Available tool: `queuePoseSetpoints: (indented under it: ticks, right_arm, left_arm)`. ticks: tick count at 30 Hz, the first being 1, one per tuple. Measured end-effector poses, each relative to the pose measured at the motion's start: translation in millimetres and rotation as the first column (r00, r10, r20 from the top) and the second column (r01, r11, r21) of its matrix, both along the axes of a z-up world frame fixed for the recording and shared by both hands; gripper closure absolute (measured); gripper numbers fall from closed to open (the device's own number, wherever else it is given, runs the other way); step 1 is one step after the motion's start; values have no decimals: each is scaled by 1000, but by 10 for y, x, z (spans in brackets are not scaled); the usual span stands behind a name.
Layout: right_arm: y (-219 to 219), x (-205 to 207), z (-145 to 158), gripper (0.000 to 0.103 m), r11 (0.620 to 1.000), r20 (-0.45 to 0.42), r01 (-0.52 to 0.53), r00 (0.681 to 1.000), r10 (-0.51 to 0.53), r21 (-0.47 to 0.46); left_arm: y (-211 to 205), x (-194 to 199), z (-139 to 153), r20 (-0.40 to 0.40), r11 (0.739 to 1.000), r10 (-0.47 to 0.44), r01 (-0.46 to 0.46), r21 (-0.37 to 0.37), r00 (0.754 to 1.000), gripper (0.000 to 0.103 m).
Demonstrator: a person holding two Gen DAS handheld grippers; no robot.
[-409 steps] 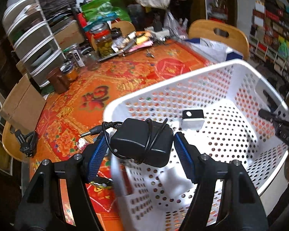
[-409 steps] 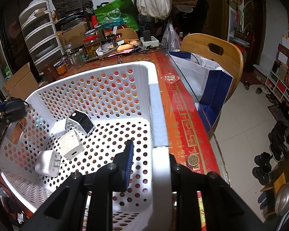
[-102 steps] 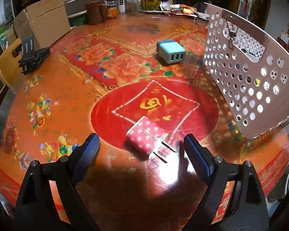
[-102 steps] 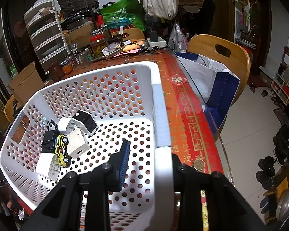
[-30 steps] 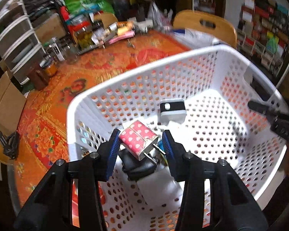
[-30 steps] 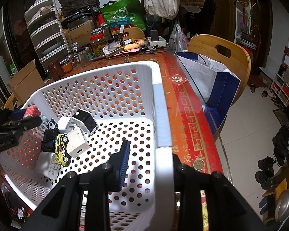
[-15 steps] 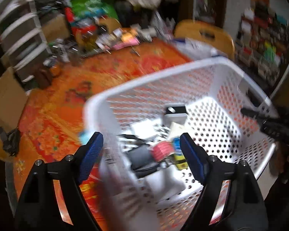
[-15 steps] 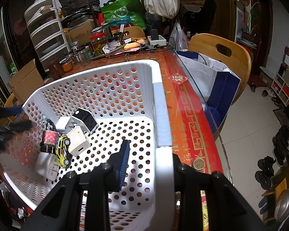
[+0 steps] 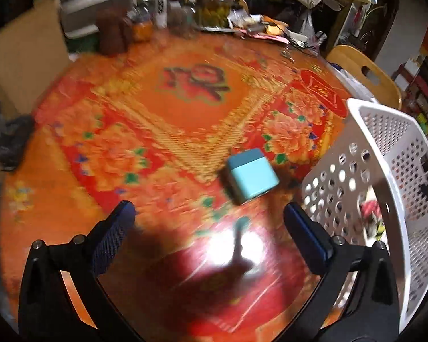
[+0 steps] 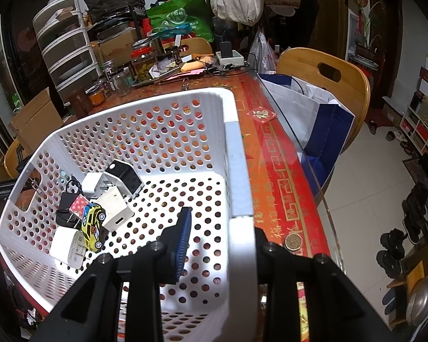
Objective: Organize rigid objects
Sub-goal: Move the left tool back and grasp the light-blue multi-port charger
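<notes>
Left wrist view is showing the left gripper opening wide and empty over the blue box, while the right gripper is pinching the white basket wall so it is staying put.

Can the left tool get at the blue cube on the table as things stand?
Probably yes: the left tool is empty, jaws opening, and the blue cube lies just ahead on open cloth beside the basket, nothing between.
</notes>
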State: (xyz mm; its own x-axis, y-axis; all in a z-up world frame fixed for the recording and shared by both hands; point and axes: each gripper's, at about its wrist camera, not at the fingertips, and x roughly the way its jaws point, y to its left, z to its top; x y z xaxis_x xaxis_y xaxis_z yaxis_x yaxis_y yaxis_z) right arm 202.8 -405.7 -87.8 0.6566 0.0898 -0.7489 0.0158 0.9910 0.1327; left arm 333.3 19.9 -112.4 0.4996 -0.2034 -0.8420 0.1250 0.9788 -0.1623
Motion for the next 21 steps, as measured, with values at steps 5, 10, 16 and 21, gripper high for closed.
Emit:
queuePoseSetpoints:
  ticks: [5, 10, 16, 21]
  right_arm:
    - [3, 1, -3, 73, 1000, -9, 6, 1000, -6, -9]
    - [13, 0, 2, 73, 1000, -11, 4, 1000, -4, -13]
    - [18, -3, 1, 73, 1000, -11, 4, 1000, -4, -15]
    - [14, -8, 4, 73, 1000, -7, 5, 1000, -5, -13]
  left_arm:
    - [-153, 285, -154, -33, 1000, 8, -8, -16, 999, 2]
    - [-256, 483, -332, -83, 1000, 27, -28, -5, 996, 3]
    - [-291, 570, -497, -92, 997, 57, -52, 54, 994, 5]
    - [-320, 570, -505, -55, 988, 82, -74, 137, 995, 24]
